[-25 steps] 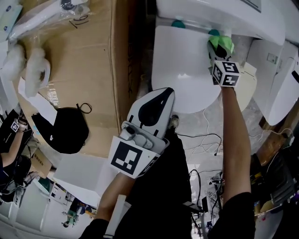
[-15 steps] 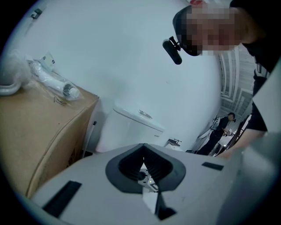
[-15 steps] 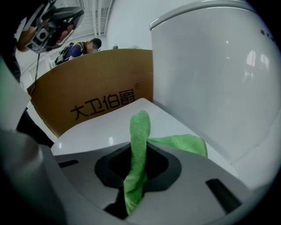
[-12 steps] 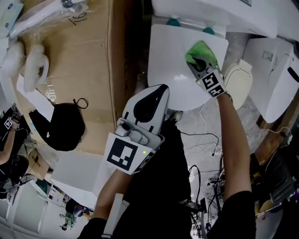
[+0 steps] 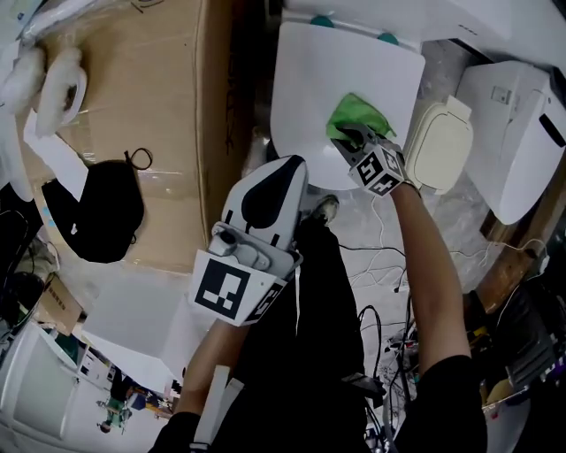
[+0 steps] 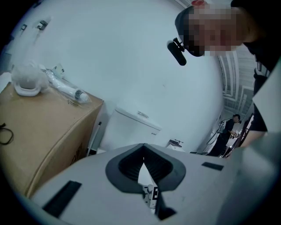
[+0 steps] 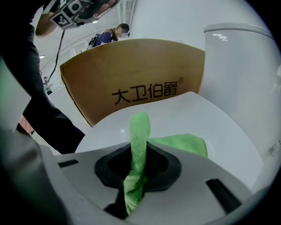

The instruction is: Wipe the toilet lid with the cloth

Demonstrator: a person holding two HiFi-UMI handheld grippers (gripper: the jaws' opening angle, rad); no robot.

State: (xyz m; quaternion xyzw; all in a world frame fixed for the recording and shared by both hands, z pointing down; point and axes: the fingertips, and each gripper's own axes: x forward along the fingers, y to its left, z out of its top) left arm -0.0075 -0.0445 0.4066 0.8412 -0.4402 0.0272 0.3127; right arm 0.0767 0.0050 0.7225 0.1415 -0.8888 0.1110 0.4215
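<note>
The white toilet lid (image 5: 318,88) lies shut at the top middle of the head view. A green cloth (image 5: 355,118) rests on its front right part. My right gripper (image 5: 352,140) is shut on the green cloth and presses it onto the lid. In the right gripper view a fold of the cloth (image 7: 139,140) stands up between the jaws, and the rest spreads on the lid (image 7: 184,110). My left gripper (image 5: 268,193) hangs shut and empty, just before the lid's front left edge. It points past the toilet tank (image 6: 129,127).
A large cardboard box (image 5: 150,106) stands left of the toilet, with a black bag (image 5: 93,217) on it. A cream seat (image 5: 438,146) and a white toilet part (image 5: 517,124) lie to the right. Cables (image 5: 389,257) run over the floor. Teal hinge caps (image 5: 321,20) sit at the lid's rear.
My right gripper has dragged the green cloth from the lid's rear right corner, near the hinge, toward the lid's front. The left gripper has stayed about where it was.
</note>
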